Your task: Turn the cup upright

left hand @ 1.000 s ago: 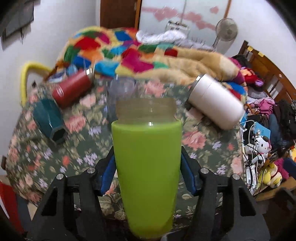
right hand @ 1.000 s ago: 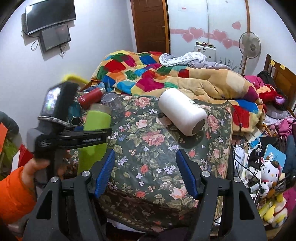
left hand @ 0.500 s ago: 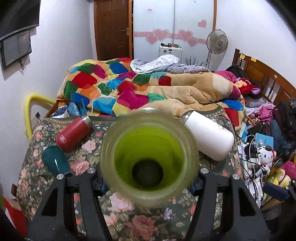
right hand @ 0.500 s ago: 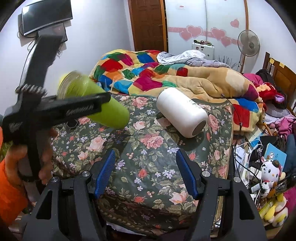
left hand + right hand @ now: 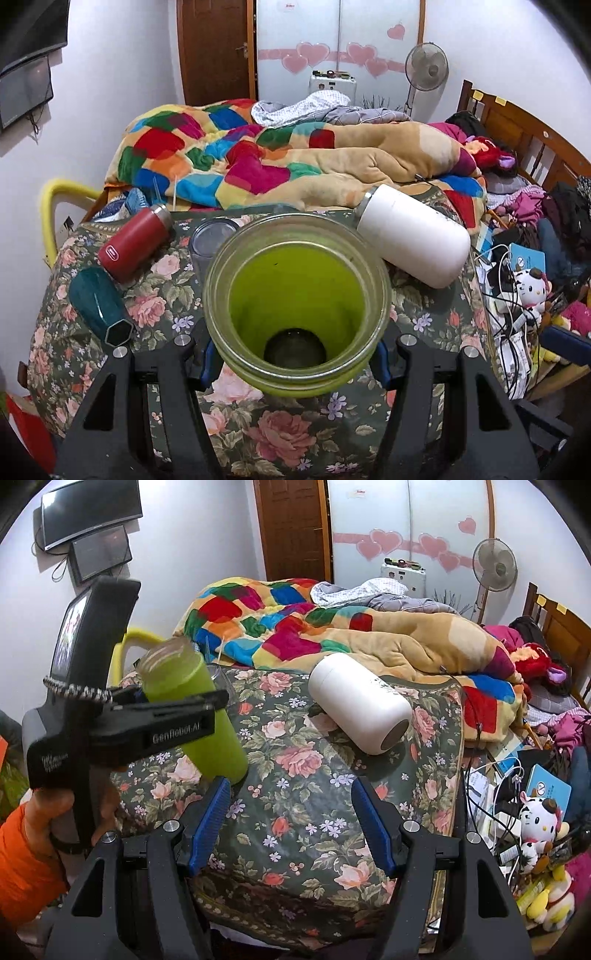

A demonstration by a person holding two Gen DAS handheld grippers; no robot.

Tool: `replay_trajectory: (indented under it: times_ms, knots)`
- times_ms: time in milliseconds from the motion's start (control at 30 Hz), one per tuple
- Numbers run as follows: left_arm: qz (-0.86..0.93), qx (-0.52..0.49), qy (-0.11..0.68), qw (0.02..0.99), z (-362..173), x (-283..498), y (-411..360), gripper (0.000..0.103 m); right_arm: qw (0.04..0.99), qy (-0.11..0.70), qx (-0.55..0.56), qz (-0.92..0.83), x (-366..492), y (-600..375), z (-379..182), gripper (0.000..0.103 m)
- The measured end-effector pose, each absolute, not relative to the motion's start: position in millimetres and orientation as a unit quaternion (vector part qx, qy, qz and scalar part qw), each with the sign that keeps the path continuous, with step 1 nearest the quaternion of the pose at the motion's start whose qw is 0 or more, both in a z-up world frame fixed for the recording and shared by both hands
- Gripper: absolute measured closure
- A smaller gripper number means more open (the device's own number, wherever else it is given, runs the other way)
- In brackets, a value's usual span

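Mostly green cup (image 5: 297,314) hides L tongs (image 5: 295,360) pinching it; R tongs (image 5: 291,825) spread, cup base unseen.

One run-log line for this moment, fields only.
left claw: shut on green cup | cup: mouth up, tilted, base near floral cloth | right claw: open, empty | white bottle: lying down

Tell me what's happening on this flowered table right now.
A person's left gripper is shut on a tall lime-green plastic cup, held mouth-up but tilted, its base near the floral tablecloth. The right gripper hangs open and empty. A white cylindrical bottle lies on its side nearby.
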State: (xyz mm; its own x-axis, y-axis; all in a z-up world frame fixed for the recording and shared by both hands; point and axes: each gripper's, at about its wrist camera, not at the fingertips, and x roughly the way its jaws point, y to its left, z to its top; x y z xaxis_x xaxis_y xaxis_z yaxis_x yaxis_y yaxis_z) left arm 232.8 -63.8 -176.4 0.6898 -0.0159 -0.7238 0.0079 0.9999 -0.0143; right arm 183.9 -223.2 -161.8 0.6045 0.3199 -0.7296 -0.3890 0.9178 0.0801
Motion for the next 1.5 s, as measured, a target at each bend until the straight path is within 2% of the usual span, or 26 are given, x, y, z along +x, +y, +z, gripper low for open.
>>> replay_trajectory:
  times_ms: [267,500,633,767,933,1067,1200,1433,1500]
  knots:
    - [-0.012,0.020,0.410,0.912,-175,232,-70,0.038,0.896,0.396,-0.041,0.195,179,-223,-159,0.038]
    - [-0.030,0.017,0.387,0.921,-145,196,-58,0.037,0.908,0.370,-0.035,0.195,163,-224,-135,0.038]
    - [-0.032,0.018,0.336,0.941,-110,155,-49,0.037,0.921,0.337,-0.030,0.195,148,-224,-111,0.038]
    - [-0.032,0.012,0.277,0.960,-76,111,-39,0.025,0.938,0.286,-0.024,0.197,127,-222,-81,0.038]
    - [-0.022,0.003,0.201,0.979,-34,56,-27,0.024,0.958,0.206,-0.009,0.199,89,-220,-41,0.038]
    - [-0.021,-0.014,0.136,0.990,-4,13,-17,0.017,0.967,0.155,-0.002,0.202,63,-217,-21,0.038]
    - [-0.016,-0.021,0.102,0.994,9,-12,-15,0.016,0.971,0.117,0.003,0.207,42,-212,-9,0.038]
    - [0.010,-0.016,0.067,0.998,9,-39,-15,0.001,0.977,0.089,0.002,0.195,27,-202,-11,0.023]
    - [0.015,-0.014,0.064,0.998,8,-42,-15,0.000,0.979,0.089,0.003,0.186,25,-202,-13,0.009]
